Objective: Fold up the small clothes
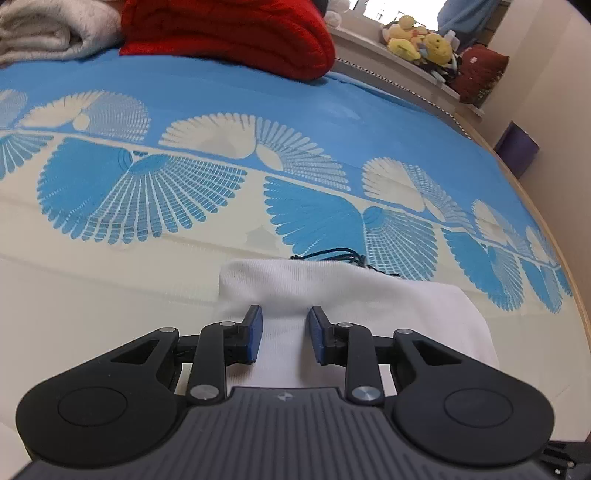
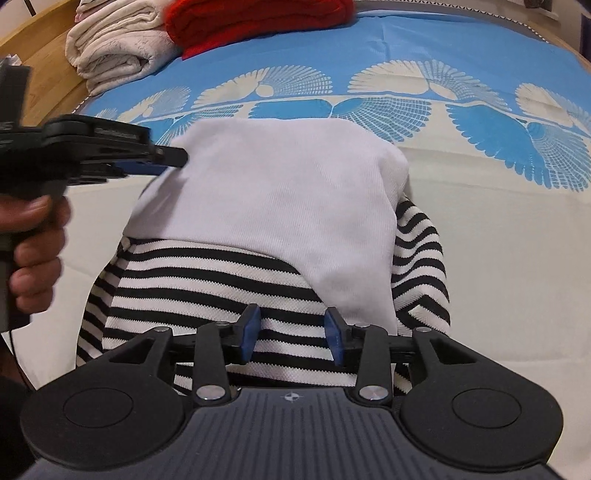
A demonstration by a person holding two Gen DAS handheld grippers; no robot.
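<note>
A small garment lies on the bed: a white panel [image 2: 280, 195] folded over a black-and-white striped part [image 2: 207, 291]. In the left wrist view the white cloth [image 1: 332, 295] fills the lower middle. My left gripper [image 1: 284, 321] is open, its blue pads on either side of a strip of white cloth at the garment's edge. It also shows in the right wrist view [image 2: 173, 158] at the white panel's far left corner. My right gripper [image 2: 291, 325] is open, low over the striped part near its front edge, holding nothing.
The bed cover [image 1: 184, 192] is blue and cream with fan patterns. A red knit [image 1: 229, 33] and folded cream towels [image 2: 118, 48] lie at the far end. Plush toys [image 1: 421, 40] sit on a ledge beyond. The bed's wooden edge [image 1: 554, 236] runs at the right.
</note>
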